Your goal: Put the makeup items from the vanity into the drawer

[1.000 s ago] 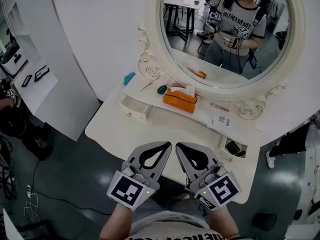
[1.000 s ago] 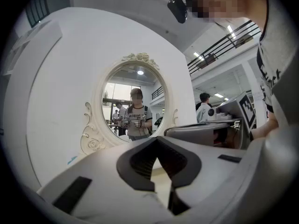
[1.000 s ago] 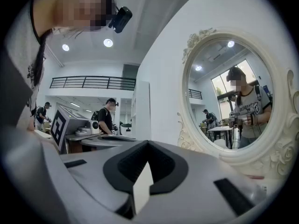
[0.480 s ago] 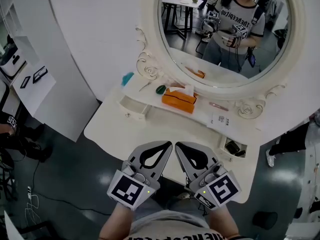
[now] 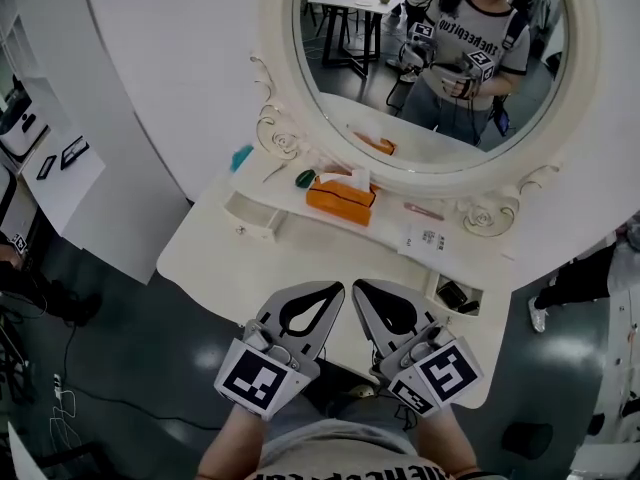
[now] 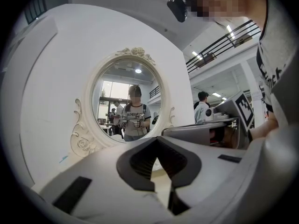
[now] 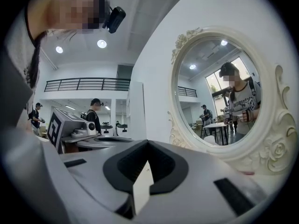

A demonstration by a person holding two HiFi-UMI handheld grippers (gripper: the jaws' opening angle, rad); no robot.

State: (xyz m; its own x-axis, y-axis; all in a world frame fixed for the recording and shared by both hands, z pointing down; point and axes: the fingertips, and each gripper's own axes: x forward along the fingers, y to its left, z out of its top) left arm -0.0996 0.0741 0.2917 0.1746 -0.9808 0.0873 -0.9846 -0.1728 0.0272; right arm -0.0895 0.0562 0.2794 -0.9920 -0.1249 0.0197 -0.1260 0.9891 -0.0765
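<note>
Big oval mirror [image 5: 440, 58] up top, white bench [image 5: 300, 263] beneath it. Two grippers hover side by side over the near edge: the left hand-held gripper [image 5: 330, 293] has its jaws together and empty, and the right hand-held gripper [image 5: 362, 291] is closed and empty too. An orange tissue box [image 5: 340, 196] sits at the mirror's base. A small drawer [image 5: 250, 216] stands open at left. Makeup lies on the bench: a green item [image 5: 305, 178] left of the box, a pink stick [image 5: 425, 211] to its right.

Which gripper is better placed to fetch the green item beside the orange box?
Left, probably: the green item lies left of the orange box, nearer the left gripper; the right gripper would cross over. Both are shut.
</note>
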